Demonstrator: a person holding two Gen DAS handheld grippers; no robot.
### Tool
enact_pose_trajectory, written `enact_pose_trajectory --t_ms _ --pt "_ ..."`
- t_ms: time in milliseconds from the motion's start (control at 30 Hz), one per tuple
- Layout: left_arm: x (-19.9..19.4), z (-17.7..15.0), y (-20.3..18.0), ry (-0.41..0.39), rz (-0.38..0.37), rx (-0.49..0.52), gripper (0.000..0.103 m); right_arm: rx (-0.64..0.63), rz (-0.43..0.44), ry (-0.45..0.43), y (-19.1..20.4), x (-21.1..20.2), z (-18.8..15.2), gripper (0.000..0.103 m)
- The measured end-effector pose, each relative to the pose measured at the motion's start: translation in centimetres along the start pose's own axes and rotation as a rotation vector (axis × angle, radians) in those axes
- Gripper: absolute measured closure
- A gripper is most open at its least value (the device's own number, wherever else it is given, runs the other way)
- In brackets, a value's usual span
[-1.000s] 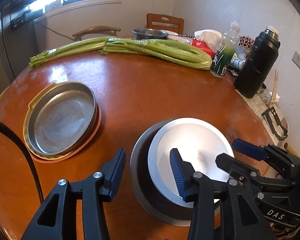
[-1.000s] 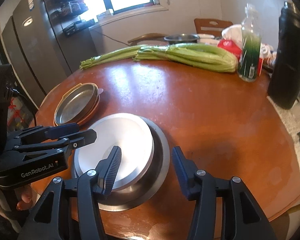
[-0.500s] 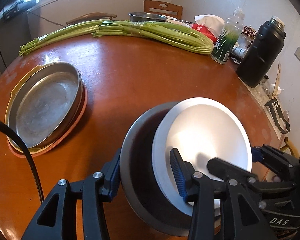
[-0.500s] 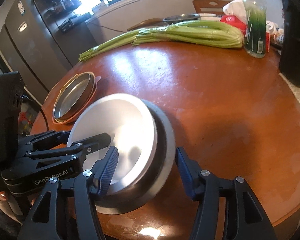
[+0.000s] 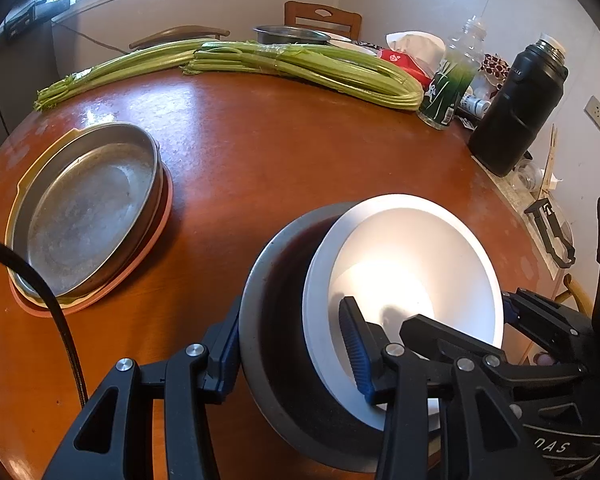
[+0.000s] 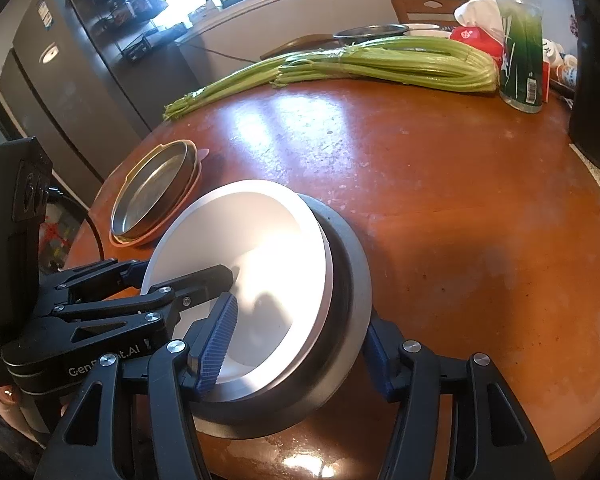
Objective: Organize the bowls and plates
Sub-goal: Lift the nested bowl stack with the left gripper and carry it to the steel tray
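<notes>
A white bowl (image 5: 412,248) (image 6: 252,248) sits nested in a grey steel bowl (image 5: 260,320) (image 6: 352,280) near the front of the round brown table (image 5: 280,152). The pair leans toward me. My left gripper (image 5: 290,348) (image 6: 184,272) is shut across both walls on the left side, one pad inside the white bowl and one on the steel outside. My right gripper (image 6: 296,348) (image 5: 460,312) straddles the right side the same way, with its jaws set wider and no press showing. A steel pan (image 5: 88,216) (image 6: 152,192) rests on yellow and pink plates further left.
Celery bundles (image 5: 300,64) lie across the back of the table. A green bottle (image 5: 448,84) and a black flask (image 5: 516,112) stand at the right rear, and a steel bowl (image 5: 292,34) sits behind the celery. A black cable (image 5: 60,320) crosses the front left.
The nested bowls now sit deeper between both pairs of fingers and lean more toward me. My right jaws stand slightly wider than a second ago. The pan stack has not moved.
</notes>
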State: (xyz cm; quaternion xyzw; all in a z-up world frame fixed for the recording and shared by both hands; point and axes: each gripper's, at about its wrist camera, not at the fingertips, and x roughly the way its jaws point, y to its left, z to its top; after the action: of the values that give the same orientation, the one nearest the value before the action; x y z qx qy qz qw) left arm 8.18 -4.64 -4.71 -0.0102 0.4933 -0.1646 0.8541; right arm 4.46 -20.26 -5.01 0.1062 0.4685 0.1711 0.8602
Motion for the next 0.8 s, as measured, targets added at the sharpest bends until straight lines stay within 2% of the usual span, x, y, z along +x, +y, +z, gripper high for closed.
enact_pose_trajectory --t_ms 800 --pt "-1.9 -0.1 0.8 -0.042 0.005 -0.021 0.058 -0.034 0.005 -0.016 1.5 -0.5 0.7 0.043"
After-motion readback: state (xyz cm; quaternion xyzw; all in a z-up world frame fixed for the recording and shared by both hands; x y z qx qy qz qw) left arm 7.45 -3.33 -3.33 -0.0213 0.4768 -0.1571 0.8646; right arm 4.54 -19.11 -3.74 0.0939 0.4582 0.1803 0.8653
